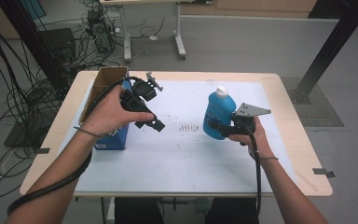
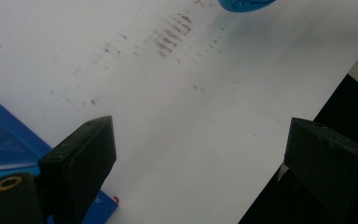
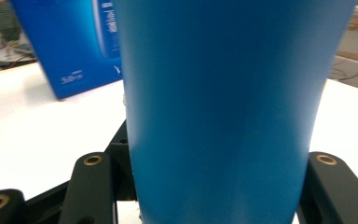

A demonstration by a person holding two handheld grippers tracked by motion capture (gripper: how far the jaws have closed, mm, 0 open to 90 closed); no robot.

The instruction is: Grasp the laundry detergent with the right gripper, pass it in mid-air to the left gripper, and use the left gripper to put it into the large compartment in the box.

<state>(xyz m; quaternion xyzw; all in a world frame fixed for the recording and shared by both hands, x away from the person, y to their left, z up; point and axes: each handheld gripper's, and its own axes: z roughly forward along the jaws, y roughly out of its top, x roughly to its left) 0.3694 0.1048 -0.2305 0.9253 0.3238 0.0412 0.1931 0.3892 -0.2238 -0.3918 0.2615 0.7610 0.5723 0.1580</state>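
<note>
A blue bottle (image 1: 218,116) with a white cap leans slightly, right of the table's middle. My right gripper (image 1: 219,127) is shut on its lower body, and in the right gripper view the bottle (image 3: 219,116) sits between the two black jaws. My left gripper (image 1: 153,109) hovers over the white mat beside a blue box (image 1: 107,135). In the left gripper view its jaws stand wide apart with nothing between them, and my left gripper (image 2: 200,158) looks down on the bare mat. A corner of the blue box (image 2: 4,140) shows at the left there.
The blue box has an open top with a brown inside (image 1: 105,79) and stands at the table's left. A white mat (image 1: 186,158) with faint reddish smudges (image 1: 186,127) covers the wooden table (image 1: 303,158). Cables, table legs and black posts stand on the floor beyond.
</note>
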